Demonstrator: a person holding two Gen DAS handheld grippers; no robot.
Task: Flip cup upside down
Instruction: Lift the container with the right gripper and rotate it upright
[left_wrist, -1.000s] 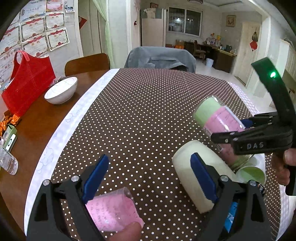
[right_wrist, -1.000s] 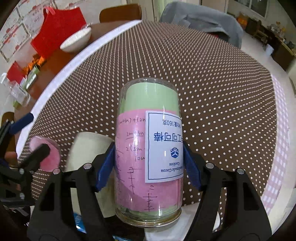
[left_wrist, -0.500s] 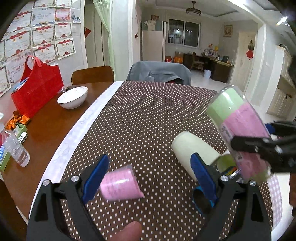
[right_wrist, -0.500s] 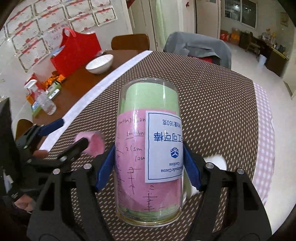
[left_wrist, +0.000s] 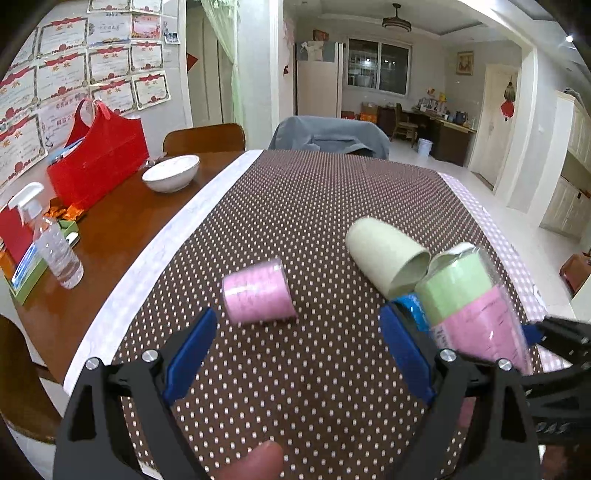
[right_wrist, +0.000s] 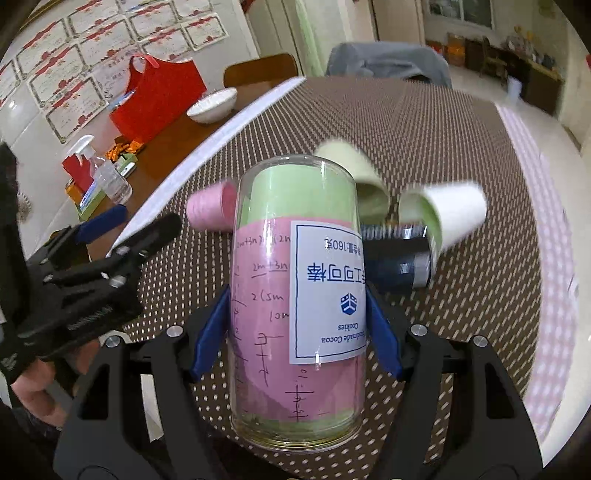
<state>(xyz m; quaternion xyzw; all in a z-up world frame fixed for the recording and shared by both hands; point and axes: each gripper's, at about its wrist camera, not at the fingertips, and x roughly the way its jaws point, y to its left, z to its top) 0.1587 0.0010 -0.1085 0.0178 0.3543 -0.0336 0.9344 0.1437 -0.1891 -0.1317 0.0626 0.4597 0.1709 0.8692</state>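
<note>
My right gripper (right_wrist: 295, 328) is shut on a clear cup (right_wrist: 297, 295) lined with pink and green paper, its white label reading upside down, held above the dotted tablecloth (right_wrist: 461, 140). The same cup (left_wrist: 469, 310) shows at the right of the left wrist view. My left gripper (left_wrist: 299, 354) is open and empty above the cloth. A small pink cup (left_wrist: 258, 293) lies on its side just beyond it. A pale green cup (left_wrist: 388, 254) lies on its side farther right.
A white cup (right_wrist: 447, 218) and a dark cylinder (right_wrist: 399, 262) lie on the cloth behind the held cup. On the wooden table (left_wrist: 122, 225) at left are a white bowl (left_wrist: 171, 172), a red bag (left_wrist: 98, 155) and a spray bottle (left_wrist: 51, 240).
Both grippers have lifted and pulled back from the table. The pink cup has left my left jaws and lies farther out on the cloth. The clear cup stays gripped.
</note>
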